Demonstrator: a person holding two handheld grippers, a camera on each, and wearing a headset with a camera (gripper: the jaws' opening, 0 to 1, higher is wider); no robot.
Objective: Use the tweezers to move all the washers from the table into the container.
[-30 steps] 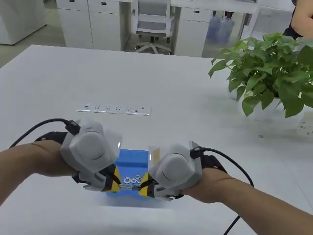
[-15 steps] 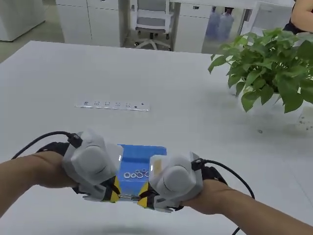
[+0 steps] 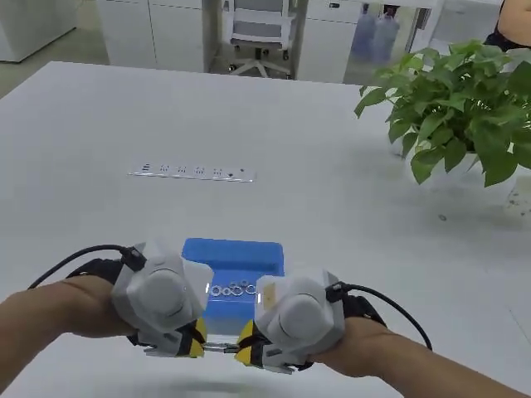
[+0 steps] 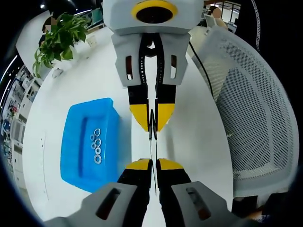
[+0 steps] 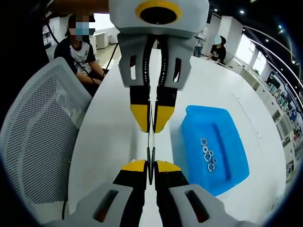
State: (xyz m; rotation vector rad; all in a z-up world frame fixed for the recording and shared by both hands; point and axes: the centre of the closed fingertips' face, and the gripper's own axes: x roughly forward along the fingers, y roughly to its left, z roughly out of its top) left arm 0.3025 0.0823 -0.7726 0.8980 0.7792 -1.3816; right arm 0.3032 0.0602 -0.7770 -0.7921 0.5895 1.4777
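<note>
Where the two grippers meet nose to nose at the near edge of the table [image 3: 348,207], one pair of tweezers [image 4: 152,142] runs between them as a thin, straight metal sliver. The left gripper [image 3: 197,338] has its yellow-tipped jaws pinched together on one end, and the right gripper [image 3: 245,340] is clamped on the other end in the same way. One blue container [image 3: 232,253], a shallow rectangular tray, sits just beyond them at 12 o'clock. Inside it lie about five washers [image 3: 232,289], small silver rings bunched in a short row; the exact count is hard to tell. One potted plant [image 3: 465,99] stands at 2 o'clock from the container, and one power strip [image 3: 192,172] at 11 o'clock.
</note>
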